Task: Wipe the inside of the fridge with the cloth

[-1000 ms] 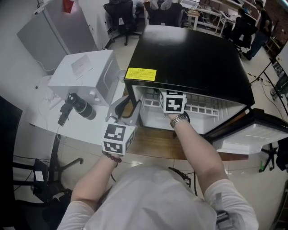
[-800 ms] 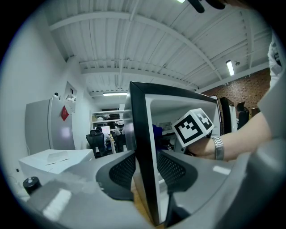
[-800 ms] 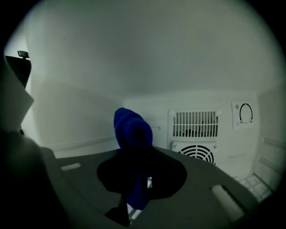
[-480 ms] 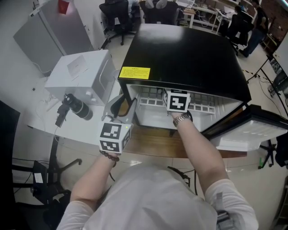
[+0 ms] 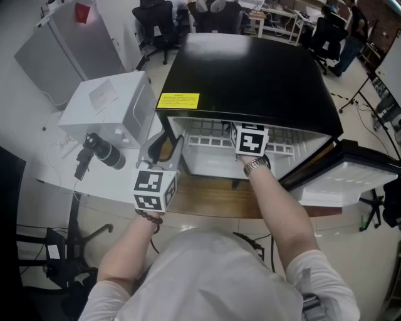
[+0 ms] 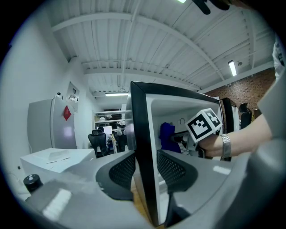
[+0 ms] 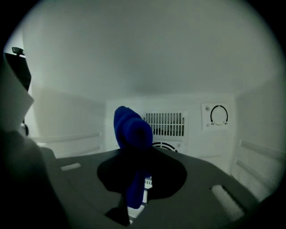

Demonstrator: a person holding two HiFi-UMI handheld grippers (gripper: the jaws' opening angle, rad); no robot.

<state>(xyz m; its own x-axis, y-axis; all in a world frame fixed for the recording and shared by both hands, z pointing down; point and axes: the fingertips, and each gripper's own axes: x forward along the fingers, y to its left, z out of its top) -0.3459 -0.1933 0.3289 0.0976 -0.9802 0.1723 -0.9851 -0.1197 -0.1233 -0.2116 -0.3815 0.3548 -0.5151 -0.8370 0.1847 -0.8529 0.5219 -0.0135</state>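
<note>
Office-type room with desk chairs (image 5: 156,19) at the back and a white table (image 5: 62,169) on the left carrying a white box appliance (image 5: 109,106) and a black lens-looking thing (image 5: 100,150). The black fridge (image 5: 250,69) sits on a wooden base (image 5: 213,197) with its door (image 5: 351,182) swung open to the right and a yellow label (image 5: 178,100) on its top front corner. The left gripper (image 6: 147,174) has its jaws partway open and clamped on the front edge of the fridge's left side wall (image 6: 144,147), one pad on the outside, one on the inside. It looks like both pads are pressing on it. The right gripper (image 7: 136,179) is reaching into the fridge, so in the head view only its marker cube (image 5: 250,141) and the person's wristwatch (image 5: 255,165) stick out. Its jaws are nearly closed and pinching the blue cloth (image 7: 132,129), which bunches up above and out in front of the fingertips, with a bit hanging down between them. Beyond the jaws is the white back wall, with a vent grille (image 7: 165,124) just behind the cloth and a round dial (image 7: 219,115) off to the right. Can't tell if the cloth is actually touching any inside surface.
</note>
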